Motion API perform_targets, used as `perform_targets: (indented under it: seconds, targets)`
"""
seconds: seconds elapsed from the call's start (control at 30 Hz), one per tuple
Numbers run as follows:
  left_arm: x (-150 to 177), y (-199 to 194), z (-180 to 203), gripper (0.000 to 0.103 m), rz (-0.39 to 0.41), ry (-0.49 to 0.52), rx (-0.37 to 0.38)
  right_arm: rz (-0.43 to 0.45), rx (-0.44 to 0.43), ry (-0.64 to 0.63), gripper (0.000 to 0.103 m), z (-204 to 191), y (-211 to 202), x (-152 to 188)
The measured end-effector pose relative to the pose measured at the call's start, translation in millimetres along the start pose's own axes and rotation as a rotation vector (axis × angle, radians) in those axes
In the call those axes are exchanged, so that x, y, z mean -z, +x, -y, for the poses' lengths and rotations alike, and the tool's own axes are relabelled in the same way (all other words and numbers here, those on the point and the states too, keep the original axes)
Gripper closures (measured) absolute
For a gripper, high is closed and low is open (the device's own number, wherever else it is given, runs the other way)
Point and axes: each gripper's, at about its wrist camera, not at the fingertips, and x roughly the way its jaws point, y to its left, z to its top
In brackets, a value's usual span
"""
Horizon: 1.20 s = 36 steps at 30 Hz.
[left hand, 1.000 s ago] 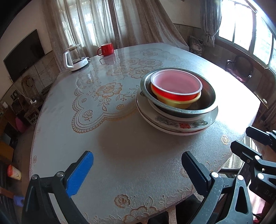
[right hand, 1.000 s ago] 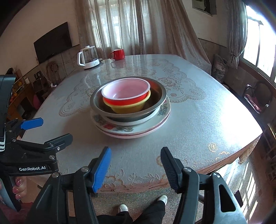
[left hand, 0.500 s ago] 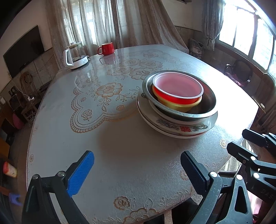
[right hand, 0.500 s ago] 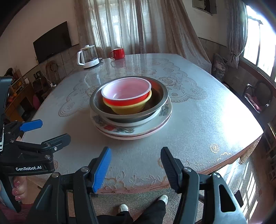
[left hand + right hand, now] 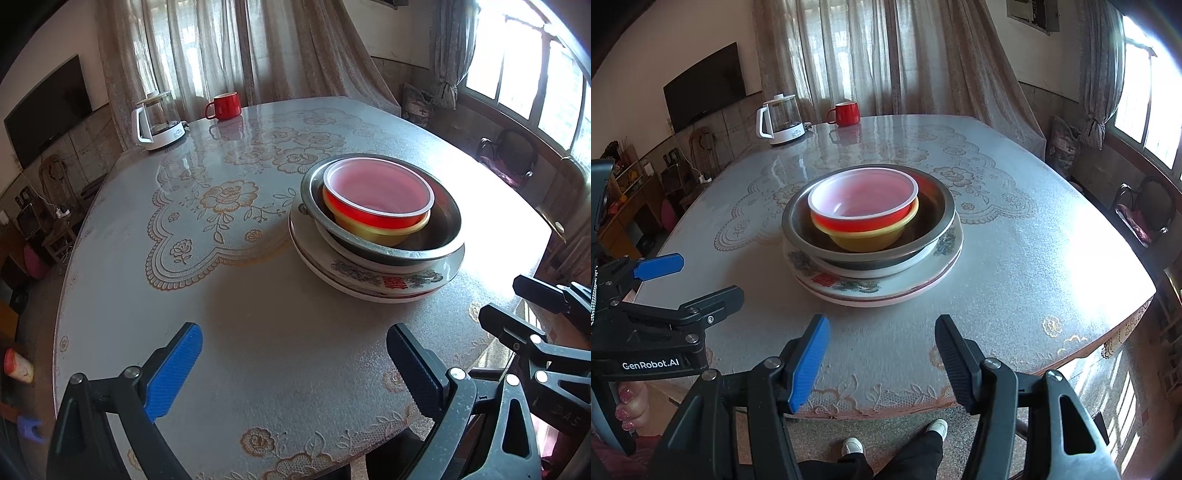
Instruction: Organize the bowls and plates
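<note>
One stack [image 5: 871,236] stands near the middle of the surface [image 5: 1015,258]. It holds two plates and three bowls. The lower plate [image 5: 923,290] has a pink rim; the floral plate [image 5: 857,286] lies on it. The steel bowl [image 5: 938,210] sits in the floral plate. The yellow bowl [image 5: 864,242] sits in the steel bowl, and the red bowl [image 5: 862,197] nests in the yellow bowl.

One kettle [image 5: 781,120] and one red mug [image 5: 846,113] stand beyond the stack at the far edge, well apart from it.

The left gripper [image 5: 295,365] and right gripper [image 5: 882,354] hover at the near edge, short of the stack. Both sets of jaws stand apart, holding nothing.
</note>
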Motion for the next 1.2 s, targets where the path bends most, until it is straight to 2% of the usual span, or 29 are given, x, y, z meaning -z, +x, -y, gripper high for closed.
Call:
perform_targets:
  seconds: [0.73, 1.0, 1.2]
  targets:
    - [-0.5, 4.1, -2.7, 0.002, -0.005, 0.002, 0.004, -0.014, 0.0, 0.001, 0.043, 1.0, 7.3, -3.8]
    - [-1.3, 6.6, -3.6, 0.007, -0.011, 0.001, 0.009, -0.017, 0.001, -0.004, 0.043, 2.2, 8.2, -5.3]
    - [-1.6, 9.0, -0.2, 0.008, -0.018, 0.011, 0.015, -0.019, 0.0, -0.013, 0.043, 2.3, 9.5, -6.2]
